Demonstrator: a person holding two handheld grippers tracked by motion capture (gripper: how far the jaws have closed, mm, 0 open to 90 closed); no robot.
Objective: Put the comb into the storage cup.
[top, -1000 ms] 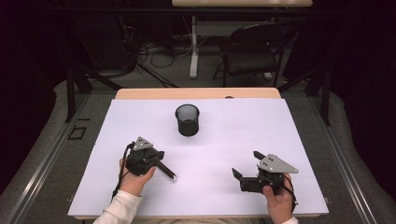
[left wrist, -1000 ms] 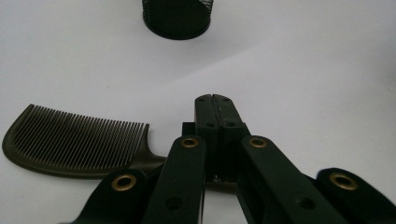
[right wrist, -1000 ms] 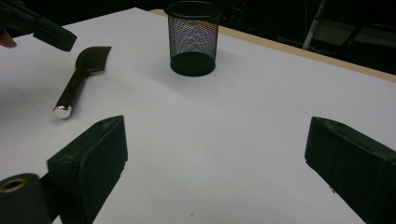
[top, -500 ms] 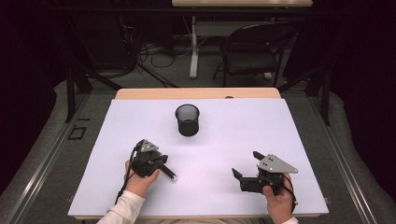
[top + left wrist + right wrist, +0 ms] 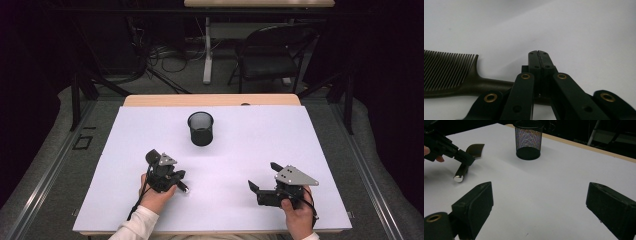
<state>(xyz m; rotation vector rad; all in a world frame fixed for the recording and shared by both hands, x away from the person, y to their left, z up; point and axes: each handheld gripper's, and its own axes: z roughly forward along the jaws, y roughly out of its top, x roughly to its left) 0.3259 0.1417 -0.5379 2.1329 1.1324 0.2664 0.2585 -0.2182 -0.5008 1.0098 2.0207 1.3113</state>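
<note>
A dark comb point(image 5: 454, 75) lies flat on the white table sheet point(image 5: 280, 135), with its teeth end point(image 5: 475, 149) away from me and a silver-capped handle tip point(image 5: 459, 178). My left gripper point(image 5: 176, 179) is low over the handle. Its jaws are shut pad to pad point(image 5: 539, 53), and the handle passes underneath them rather than between the pads. Whether they touch the handle I cannot tell. My right gripper point(image 5: 263, 176) rests at the front right, open wide with nothing between its fingers point(image 5: 474, 205). A black mesh cup point(image 5: 200, 128) stands upright at the table's middle back.
The wooden far edge of the table point(image 5: 210, 100) runs behind the cup. A black chair point(image 5: 270, 55) and a desk leg point(image 5: 207, 50) stand on the floor beyond. White sheet lies between the two grippers and to the right of the cup.
My left gripper has sunk and shifted a little right and toward me, down over the comb's handle, jaws still shut. The right gripper has stayed put.
</note>
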